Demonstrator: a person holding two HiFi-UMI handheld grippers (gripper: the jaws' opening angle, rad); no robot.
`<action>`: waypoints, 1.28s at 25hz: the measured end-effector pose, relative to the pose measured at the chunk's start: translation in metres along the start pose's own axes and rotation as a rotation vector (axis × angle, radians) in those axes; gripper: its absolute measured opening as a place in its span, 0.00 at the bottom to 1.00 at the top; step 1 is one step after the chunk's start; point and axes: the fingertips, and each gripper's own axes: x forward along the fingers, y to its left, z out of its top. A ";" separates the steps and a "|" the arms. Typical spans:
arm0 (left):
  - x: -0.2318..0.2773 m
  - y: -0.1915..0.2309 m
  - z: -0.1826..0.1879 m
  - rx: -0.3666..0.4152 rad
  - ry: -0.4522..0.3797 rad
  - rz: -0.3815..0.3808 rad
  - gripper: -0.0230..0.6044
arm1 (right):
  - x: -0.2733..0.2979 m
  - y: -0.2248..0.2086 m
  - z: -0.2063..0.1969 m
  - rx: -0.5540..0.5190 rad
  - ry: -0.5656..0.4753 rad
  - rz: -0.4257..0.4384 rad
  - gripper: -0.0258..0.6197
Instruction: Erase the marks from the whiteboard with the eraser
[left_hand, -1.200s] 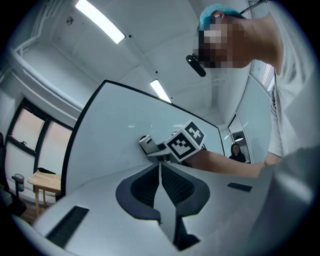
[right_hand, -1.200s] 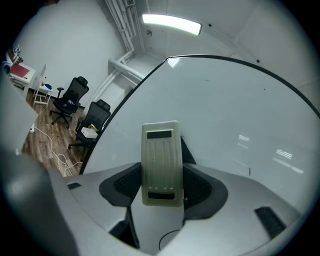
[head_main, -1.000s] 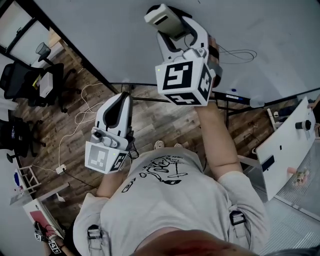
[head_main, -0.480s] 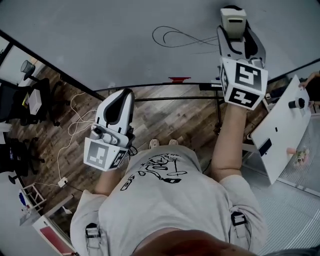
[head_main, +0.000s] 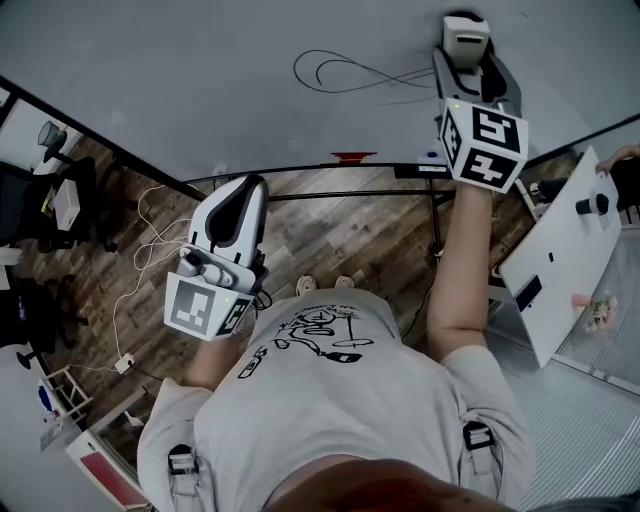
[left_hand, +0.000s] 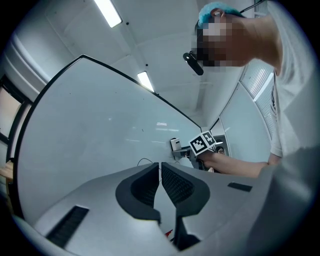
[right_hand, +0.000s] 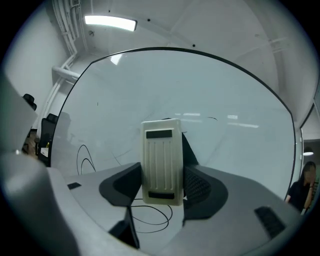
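a: in the head view, where was the eraser (head_main: 466, 38)?

b: upper right of the frame, clamped in the right tongs (head_main: 466, 22) and held up at the whiteboard (head_main: 200, 70). i couldn't tell whether it touched. the looped marks (head_main: 350, 72) lay just to its left, upper centre, not yet wiped.

a: and the left tongs (head_main: 246, 186)?

b: left of centre, with the tip near the whiteboard's lower edge, apart from the marks.

a: what did the left gripper view show?

b: the left tongs were together, only a thin slit between them and nothing in it. the whiteboard filled the left half of the frame, and the right tongs sat small at centre right.

a: the right gripper view?

b: the pale ribbed eraser stood upright in mid-frame, pinched by its sides, with its upper half sticking out beyond the tongs. one loop showed at lower centre under it, and more loops at far left.

a: so what could have gone wrong?

b: as i judged it, the grip held only the eraser's lower part, so hard pressure on the whiteboard might have tilted it or twisted it out. a tilted face would have wiped with one edge and left streaks. a stroke aimed at the nearest loop could also have missed the marks at far left.
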 end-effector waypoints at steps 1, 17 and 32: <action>0.000 0.001 -0.001 0.001 0.002 0.002 0.09 | -0.001 0.000 0.000 0.001 0.000 0.000 0.44; -0.013 0.006 0.000 0.011 0.013 0.038 0.09 | 0.011 0.079 0.000 -0.043 0.036 0.075 0.44; -0.041 0.021 0.007 0.021 0.001 0.106 0.09 | 0.019 0.196 0.005 -0.195 0.097 0.200 0.44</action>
